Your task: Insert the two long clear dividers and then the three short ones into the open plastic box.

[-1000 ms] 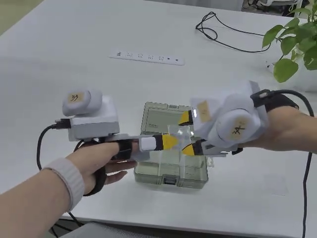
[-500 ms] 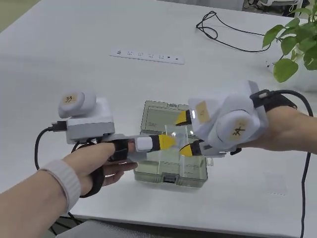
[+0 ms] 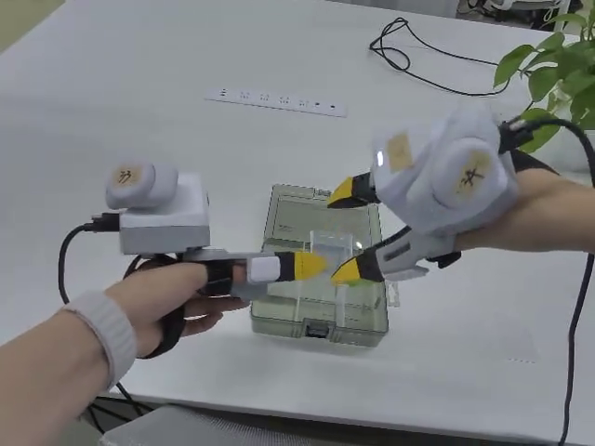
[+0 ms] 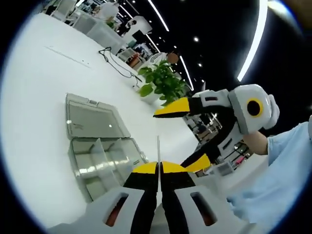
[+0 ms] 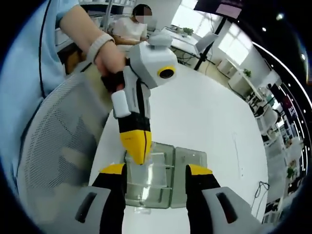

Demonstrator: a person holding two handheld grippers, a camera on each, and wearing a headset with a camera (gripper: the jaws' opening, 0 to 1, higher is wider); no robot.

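While left gripper [image 3: 316, 267] fingers clamp one clear divider [image 4: 158, 146], right gripper [image 3: 335, 237] fingers spread apart near one box [image 3: 299, 217].

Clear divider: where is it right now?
In the head view the clear divider is pinched in the left tongs, above the open plastic box and between the spread jaws of the right tongs.

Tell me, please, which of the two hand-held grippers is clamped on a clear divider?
The left hand-held gripper: its jaws are shut on the thin clear divider, edge-on in its own view. The right hand-held gripper stands open.
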